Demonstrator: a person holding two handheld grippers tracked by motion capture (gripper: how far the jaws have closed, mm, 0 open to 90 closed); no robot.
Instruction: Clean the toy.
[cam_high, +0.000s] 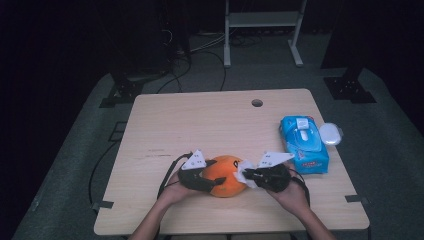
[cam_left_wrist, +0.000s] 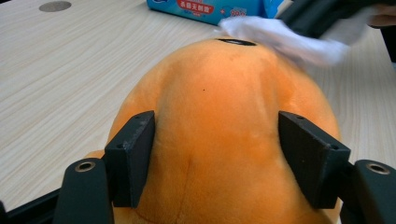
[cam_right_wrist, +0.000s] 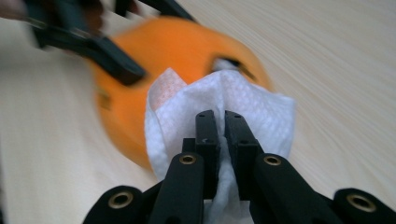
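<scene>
the left tongs (cam_left_wrist: 216, 158) hold the orange plush toy (cam_left_wrist: 219, 121) between wide jaws; the right tongs (cam_right_wrist: 222, 122) pinch a white wipe (cam_right_wrist: 252, 105) against it. wiping seems underway, not finished.

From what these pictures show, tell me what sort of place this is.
Probably a lab or recording studio: one wooden table on grey carpet, dark curtained surroundings, loose cables on the floor and a metal stand behind.

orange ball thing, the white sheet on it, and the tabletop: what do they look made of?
Orange toy: plush fabric by its matte, fuzzy nap and centre seam; probably soft-stuffed. White wipe: thin nonwoven or paper sheet, with dotted embossing and limp folds between the right gripper jaws. Table: pale wood-grain surface, smooth and matte; likely laminate, can't confirm.
</scene>
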